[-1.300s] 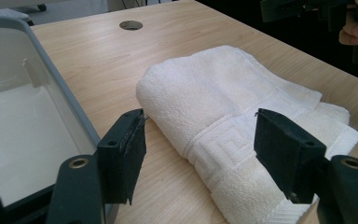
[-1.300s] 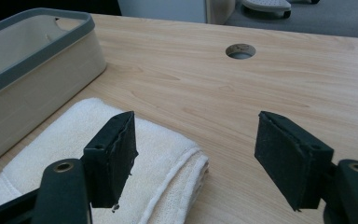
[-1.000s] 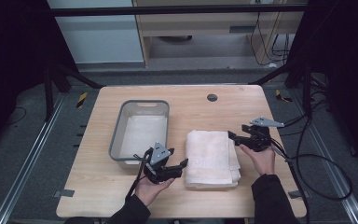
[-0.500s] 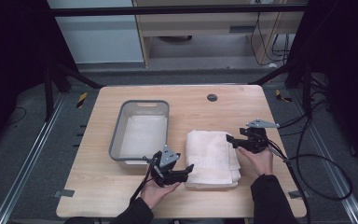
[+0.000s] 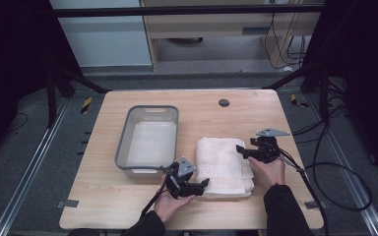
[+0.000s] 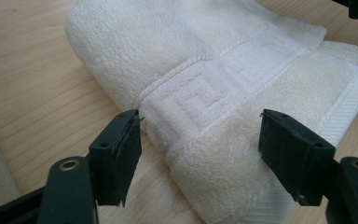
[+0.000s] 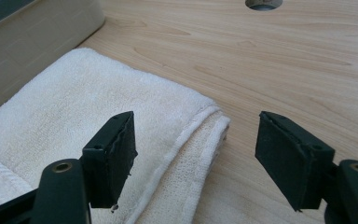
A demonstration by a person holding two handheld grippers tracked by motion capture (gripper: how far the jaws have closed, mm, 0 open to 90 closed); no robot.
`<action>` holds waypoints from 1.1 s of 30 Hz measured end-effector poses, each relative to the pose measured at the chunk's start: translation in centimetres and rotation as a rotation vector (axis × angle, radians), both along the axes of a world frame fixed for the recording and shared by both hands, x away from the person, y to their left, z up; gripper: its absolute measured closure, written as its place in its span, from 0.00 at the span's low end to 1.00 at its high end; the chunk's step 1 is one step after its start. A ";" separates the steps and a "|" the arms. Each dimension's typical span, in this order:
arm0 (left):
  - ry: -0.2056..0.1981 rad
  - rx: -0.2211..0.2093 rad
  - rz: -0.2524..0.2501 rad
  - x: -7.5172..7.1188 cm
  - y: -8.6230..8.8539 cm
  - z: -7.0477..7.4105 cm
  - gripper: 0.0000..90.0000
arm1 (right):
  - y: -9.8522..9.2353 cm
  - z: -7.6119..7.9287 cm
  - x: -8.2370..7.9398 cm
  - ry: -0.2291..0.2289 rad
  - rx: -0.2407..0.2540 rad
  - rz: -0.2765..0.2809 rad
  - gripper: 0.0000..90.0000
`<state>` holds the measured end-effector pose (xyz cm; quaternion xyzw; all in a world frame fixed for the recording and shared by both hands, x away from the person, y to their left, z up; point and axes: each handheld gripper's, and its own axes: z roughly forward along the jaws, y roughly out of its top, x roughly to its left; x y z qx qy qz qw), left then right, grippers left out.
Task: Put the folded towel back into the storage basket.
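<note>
White towel is lying folded on the table, just right of the grey bin. Since a second ago the left gripper is coming down to the towel's near left corner, its jaws just opening wider and now straddling the fold without pressing. The right gripper is hovering with jaws apart at the far right edge, so a two-handed pickup looks imminent

Bare table lies open beyond the towel; the grey bin blocks its left, seemingly close
</note>
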<state>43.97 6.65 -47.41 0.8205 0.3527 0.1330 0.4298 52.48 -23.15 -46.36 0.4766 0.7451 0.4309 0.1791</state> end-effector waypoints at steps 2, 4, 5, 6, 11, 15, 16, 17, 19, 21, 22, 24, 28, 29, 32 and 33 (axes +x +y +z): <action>0.011 -0.007 0.000 0.1 -0.1 -0.2 0.30 | 0.1 -0.2 0.0 0.003 0.001 0.000 0.32; 0.018 -0.010 -0.001 0.2 -0.1 -0.2 0.29 | 0.1 -0.2 0.0 0.009 0.004 0.001 0.32; 0.024 -0.011 -0.004 0.3 -0.1 -0.4 0.29 | 0.2 -0.4 0.0 0.012 0.001 0.002 0.32; 0.029 -0.012 -0.003 0.3 -0.2 -0.4 0.26 | 0.3 -0.6 0.1 0.018 -0.002 0.003 0.32; 0.039 -0.016 -0.001 0.6 -0.3 -0.7 0.24 | 0.6 -1.2 0.3 0.039 -0.005 0.012 0.32; 0.048 -0.006 -0.008 0.6 -0.6 -1.0 0.24 | 0.9 -1.8 0.5 0.057 -0.008 0.021 0.32; 0.047 -0.002 -0.010 0.7 -0.7 -1.1 0.24 | 1.0 -1.9 0.5 0.060 -0.010 0.020 0.33; 0.052 -0.003 -0.007 0.7 -0.7 -1.2 0.24 | 1.1 -2.0 0.5 0.066 -0.009 0.020 0.33; 0.055 -0.003 -0.008 0.8 -0.7 -1.4 0.24 | 1.2 -2.1 0.5 0.070 -0.006 0.021 0.33; 0.065 -0.008 -0.006 0.8 -0.7 -1.6 0.24 | 1.2 -2.2 0.6 0.075 -0.010 0.019 0.33; 0.067 -0.009 -0.003 0.8 -0.8 -1.7 0.24 | 1.2 -2.3 0.6 0.077 -0.010 0.018 0.33; 0.076 -0.010 0.000 0.9 -0.9 -1.9 0.24 | 1.3 -2.5 0.7 0.089 -0.008 0.018 0.33; 0.095 -0.019 0.003 1.0 -0.9 -2.2 0.26 | 1.4 -2.8 0.8 0.100 -0.013 0.018 0.33; 0.098 -0.019 0.001 1.0 -0.9 -2.3 0.26 | 1.4 -2.8 0.8 0.105 -0.011 0.016 0.33; 0.107 -0.021 -0.004 1.1 -1.0 -2.4 0.28 | 1.5 -3.0 0.9 0.121 -0.005 0.013 0.33; 0.112 -0.023 -0.006 1.2 -1.0 -2.5 0.28 | 1.5 -3.1 1.0 0.126 -0.004 0.012 0.33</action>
